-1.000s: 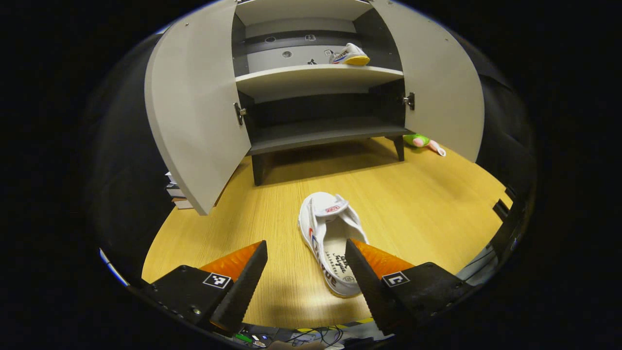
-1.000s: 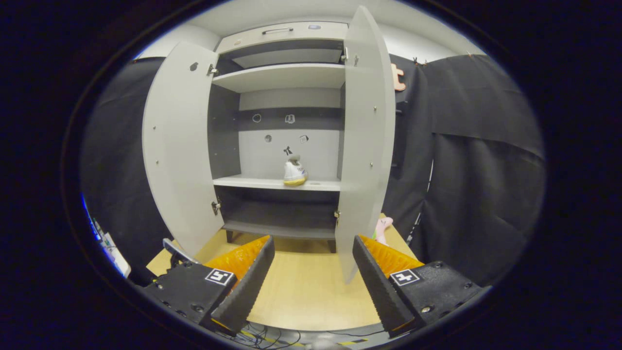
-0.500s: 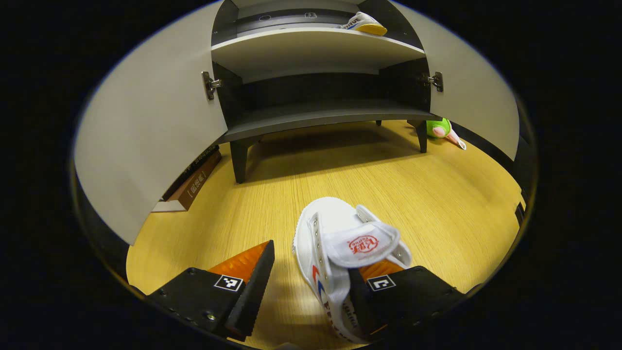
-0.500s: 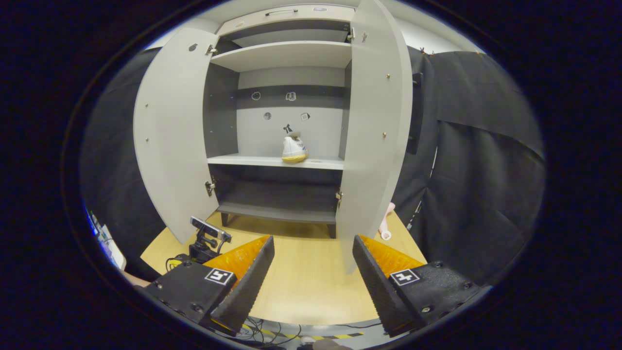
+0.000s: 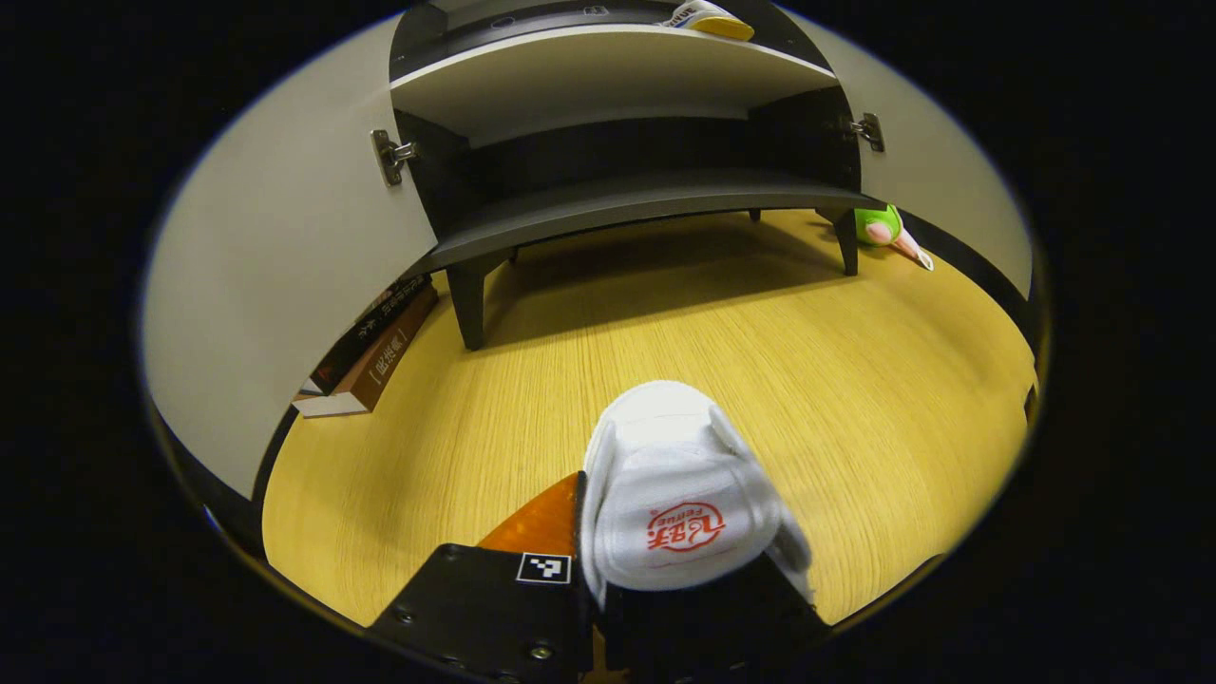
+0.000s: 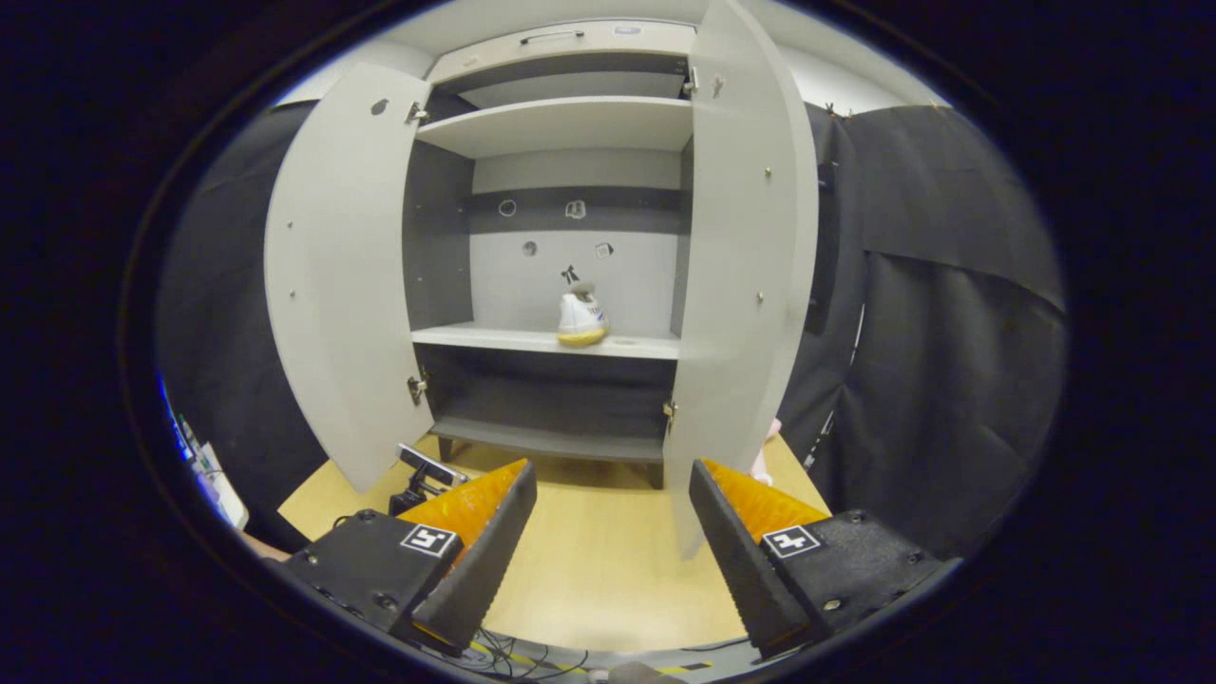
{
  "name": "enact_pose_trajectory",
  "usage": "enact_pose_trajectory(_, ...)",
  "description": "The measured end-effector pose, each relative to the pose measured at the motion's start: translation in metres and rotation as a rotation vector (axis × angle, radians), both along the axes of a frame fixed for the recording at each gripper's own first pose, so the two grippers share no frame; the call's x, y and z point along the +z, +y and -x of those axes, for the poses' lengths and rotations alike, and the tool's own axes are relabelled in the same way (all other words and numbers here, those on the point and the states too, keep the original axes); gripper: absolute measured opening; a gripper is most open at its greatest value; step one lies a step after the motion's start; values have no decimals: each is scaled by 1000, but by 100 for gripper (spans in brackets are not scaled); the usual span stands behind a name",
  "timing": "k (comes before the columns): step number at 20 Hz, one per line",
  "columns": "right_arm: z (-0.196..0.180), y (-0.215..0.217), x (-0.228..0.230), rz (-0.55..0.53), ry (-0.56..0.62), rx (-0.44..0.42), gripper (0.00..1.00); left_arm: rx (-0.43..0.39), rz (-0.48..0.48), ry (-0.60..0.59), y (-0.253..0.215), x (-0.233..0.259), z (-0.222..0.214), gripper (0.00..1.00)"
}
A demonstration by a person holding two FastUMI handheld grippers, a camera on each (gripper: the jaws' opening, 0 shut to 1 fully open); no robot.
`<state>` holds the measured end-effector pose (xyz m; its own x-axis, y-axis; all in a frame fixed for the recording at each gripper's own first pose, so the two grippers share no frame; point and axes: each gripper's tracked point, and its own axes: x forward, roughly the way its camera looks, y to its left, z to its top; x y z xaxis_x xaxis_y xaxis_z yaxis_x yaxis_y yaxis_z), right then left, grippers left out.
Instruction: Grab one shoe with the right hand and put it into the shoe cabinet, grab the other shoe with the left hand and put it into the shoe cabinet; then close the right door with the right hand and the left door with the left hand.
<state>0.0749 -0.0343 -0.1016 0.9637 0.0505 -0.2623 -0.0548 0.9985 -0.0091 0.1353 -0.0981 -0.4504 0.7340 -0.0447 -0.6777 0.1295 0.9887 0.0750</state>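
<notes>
The cabinet point(image 6: 570, 285) stands at the centre of the right gripper view, both doors open. On its middle shelf point(image 6: 546, 339) rests one shoe point(image 6: 580, 318). At the bottom centre of the left gripper view, the left tongs point(image 5: 608, 579) grip the other shoe point(image 5: 679, 503) on the bench point(image 5: 760, 342). The right tongs point(image 6: 613, 532) gape, empty.

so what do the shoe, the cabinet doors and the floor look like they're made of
Shoe: looks like white canvas or similar cloth, matte, with soft folds where the left tool pinches it.
Cabinet doors: probably laminated board, smooth pale grey, flat, with metal hinges at the edge.
Floor: wood or wood-look laminate, yellow with fine straight grain and a slight sheen; which one I can't tell.
</notes>
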Motion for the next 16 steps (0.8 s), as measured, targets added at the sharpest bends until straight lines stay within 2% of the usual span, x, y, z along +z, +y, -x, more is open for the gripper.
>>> enact_pose_trajectory(4,-11,13,27,-2,-58,74,100,80,66,-46,5,48,10,14)
enact_pose_trajectory(9,-16,21,49,2,-115,145,100,121,61,-139,20,135,24,14)
enact_pose_trajectory(16,-23,21,67,-29,-157,209,100,190,75,-297,43,268,22,14)
